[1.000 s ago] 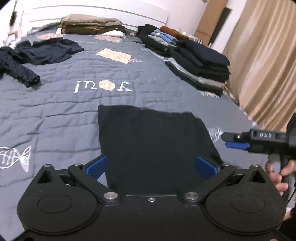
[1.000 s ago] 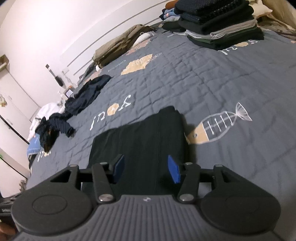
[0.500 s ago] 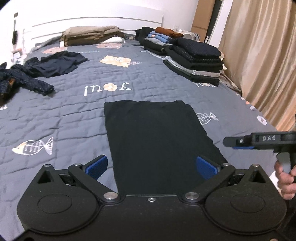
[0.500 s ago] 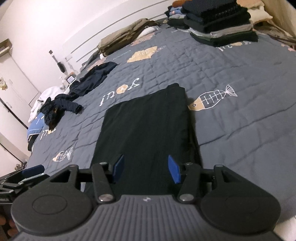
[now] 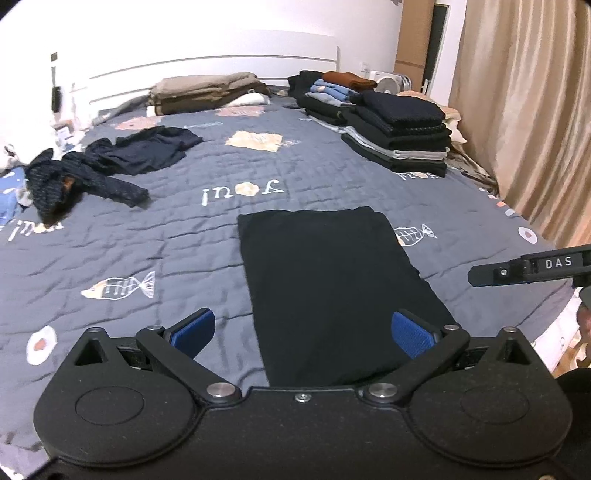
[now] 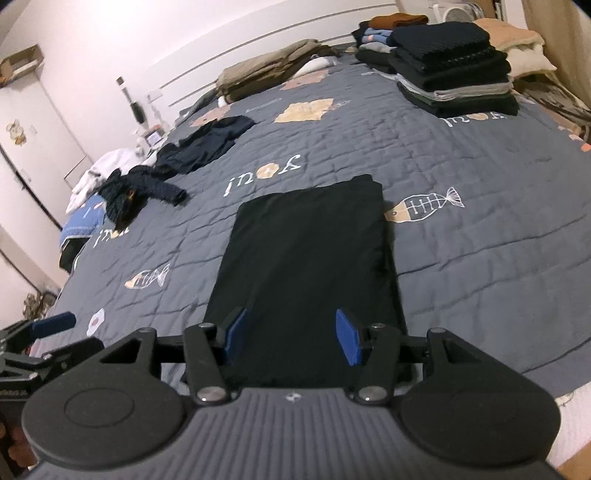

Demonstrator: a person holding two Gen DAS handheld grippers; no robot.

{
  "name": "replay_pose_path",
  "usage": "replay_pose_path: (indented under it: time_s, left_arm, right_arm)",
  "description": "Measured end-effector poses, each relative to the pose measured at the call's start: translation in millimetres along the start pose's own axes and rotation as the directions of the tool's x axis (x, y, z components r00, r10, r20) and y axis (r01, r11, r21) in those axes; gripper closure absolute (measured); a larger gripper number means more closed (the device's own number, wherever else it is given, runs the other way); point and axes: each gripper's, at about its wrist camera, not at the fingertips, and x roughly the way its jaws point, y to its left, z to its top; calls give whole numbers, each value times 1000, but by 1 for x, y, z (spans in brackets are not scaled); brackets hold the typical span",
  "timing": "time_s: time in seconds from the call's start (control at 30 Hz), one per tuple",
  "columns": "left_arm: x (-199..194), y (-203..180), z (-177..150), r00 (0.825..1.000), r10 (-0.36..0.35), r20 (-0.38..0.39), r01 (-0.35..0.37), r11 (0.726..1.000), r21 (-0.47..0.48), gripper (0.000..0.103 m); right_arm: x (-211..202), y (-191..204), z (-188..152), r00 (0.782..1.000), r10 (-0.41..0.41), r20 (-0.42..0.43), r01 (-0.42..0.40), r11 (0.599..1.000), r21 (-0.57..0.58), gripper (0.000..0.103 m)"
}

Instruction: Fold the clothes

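Both views: even, warm indoor light, moderately bright; source not visible. White wall [image 5: 221,33] at 12 o'clock is overexposed, with detail washed out. Strong fisheye curvature; black vignette at the corners, headboard lines [image 6: 258,59] bowed. Black garment [image 5: 328,280] reads as a flat dark mass, its folds lost; a soft shadow lies along its 3 o'clock edge in the right view. Slight blur toward the rims; quilt [image 6: 461,258] centre acceptably sharp. Mild grain throughout.

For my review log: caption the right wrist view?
Open right gripper above a folded black garment on the bed quilt.
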Motion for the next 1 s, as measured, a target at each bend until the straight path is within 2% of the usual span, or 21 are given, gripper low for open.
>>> replay_pose_path:
  time_s: [0.47,1.0]
  left_arm:
    - [-44,0,-2,997,75,5,-75,997,14,0]
    - [-46,-15,-4,998,60,-16,-59,997,48,0]
  right_arm:
    - [-29,32,2,999,23,-44,-25,999,-45,51]
    - [-63,48,-6,998,-28,-63,21,994,-105,51]
